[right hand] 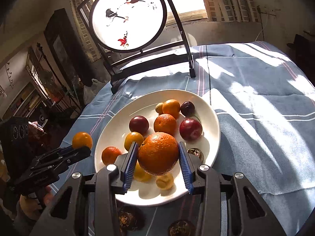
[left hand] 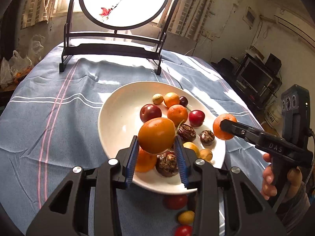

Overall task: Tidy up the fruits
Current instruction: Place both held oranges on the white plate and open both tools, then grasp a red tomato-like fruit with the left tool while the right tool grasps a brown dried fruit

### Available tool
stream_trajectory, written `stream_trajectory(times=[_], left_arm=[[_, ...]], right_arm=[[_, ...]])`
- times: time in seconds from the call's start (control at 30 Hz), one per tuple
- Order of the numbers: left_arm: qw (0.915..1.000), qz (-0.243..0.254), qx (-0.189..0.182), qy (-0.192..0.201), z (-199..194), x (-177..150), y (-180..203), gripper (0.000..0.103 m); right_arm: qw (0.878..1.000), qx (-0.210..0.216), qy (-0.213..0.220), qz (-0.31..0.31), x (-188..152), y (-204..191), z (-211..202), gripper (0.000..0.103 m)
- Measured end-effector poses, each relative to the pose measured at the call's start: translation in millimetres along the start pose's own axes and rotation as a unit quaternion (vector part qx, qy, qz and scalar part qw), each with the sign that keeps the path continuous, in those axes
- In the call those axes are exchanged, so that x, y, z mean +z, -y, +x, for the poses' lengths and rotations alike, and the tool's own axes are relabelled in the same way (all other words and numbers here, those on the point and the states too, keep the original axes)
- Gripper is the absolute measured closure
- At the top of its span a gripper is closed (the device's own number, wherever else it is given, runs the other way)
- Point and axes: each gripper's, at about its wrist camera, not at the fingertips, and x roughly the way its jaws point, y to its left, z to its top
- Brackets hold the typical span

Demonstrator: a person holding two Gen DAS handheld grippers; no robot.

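Observation:
My left gripper point(left hand: 156, 140) is shut on a smooth orange fruit point(left hand: 156, 133), held above the near rim of the white plate point(left hand: 116, 110). My right gripper point(right hand: 158, 146) is shut on a rough-skinned orange point(right hand: 158, 155) over the plate point(right hand: 116, 123). In the left wrist view the right gripper point(left hand: 225, 125) and its orange point(left hand: 223, 135) hang at the plate's right edge. From the right wrist view the left gripper point(right hand: 83, 149) and its fruit point(right hand: 82, 140) sit just left of the plate. On the plate lie plums point(right hand: 190, 128), oranges point(right hand: 165, 123), small yellow fruits and dark brown ones.
A round painted screen on a black stand point(left hand: 112, 49) rises behind the plate on the blue striped cloth point(left hand: 49, 108). Loose red point(left hand: 175, 201) and yellow point(left hand: 186, 216) fruits and dark brown ones point(right hand: 129, 219) lie on the cloth near me. A hand point(left hand: 275, 179) grips the right handle.

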Motion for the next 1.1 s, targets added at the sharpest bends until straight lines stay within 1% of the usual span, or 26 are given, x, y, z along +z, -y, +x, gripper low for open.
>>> stream_trajectory(times=[0.07,0.1,0.17,0.2,0.27,0.37,0.5,0.6,0.67,0.7,0.77,0.9,0.97,1.03,1.1], left_arm=[[0.9997,-0.012,0.021,0.003,7,3,-6,0.054],[0.9997,-0.018,0.017,0.005,5,2,-8,0.054],[0.9998,-0.014,0.008,0.012,-6,-6,-6,0.052],[0.9998,-0.006,0.009,0.015,-12,-12,-3,0.051],[0.9999,0.009,-0.001,0.014,-27,-27,4,0.045],[0.9990,0.043,-0.008,0.002,-46,-58,17,0.043],[0.9941,0.105,0.004,-0.028,-57,-100,36,0.043],[0.9891,0.139,0.018,-0.046,-56,-123,46,0.044],[0.9868,0.152,0.021,-0.051,-54,-132,52,0.047],[0.9863,0.154,0.022,-0.055,-51,-134,54,0.052],[0.9861,0.152,0.021,-0.062,-44,-134,55,0.057],[0.9859,0.144,0.024,-0.081,-27,-133,56,0.060],[0.9867,0.136,0.011,-0.089,-21,-130,55,0.074],[0.9893,0.127,0.009,-0.071,-24,-129,54,0.075],[0.9943,0.105,-0.006,-0.021,-38,-126,48,0.075]], right_arm=[[1.000,0.008,0.014,0.011,1,5,-3,0.049],[1.000,0.015,0.021,0.014,-1,7,-7,0.046],[0.999,0.022,0.023,0.007,-9,8,-19,0.044],[0.999,0.022,0.024,0.002,-17,8,-25,0.044],[0.999,0.023,0.022,-0.004,-32,11,-39,0.044],[1.000,0.014,0.022,-0.010,-61,17,-60,0.044],[1.000,0.008,0.028,-0.006,-98,29,-81,0.044],[1.000,0.011,0.027,0.002,-115,36,-87,0.044],[0.999,0.024,0.037,0.015,-118,41,-92,0.044],[0.999,0.026,0.040,0.019,-118,43,-94,0.044],[0.999,0.029,0.035,0.029,-118,46,-91,0.044],[0.998,0.036,0.039,0.034,-118,47,-92,0.044],[0.998,0.035,0.033,0.033,-119,47,-91,0.044],[0.999,0.032,0.021,0.029,-119,46,-87,0.044],[0.999,0.027,0.008,0.023,-119,42,-82,0.044]])
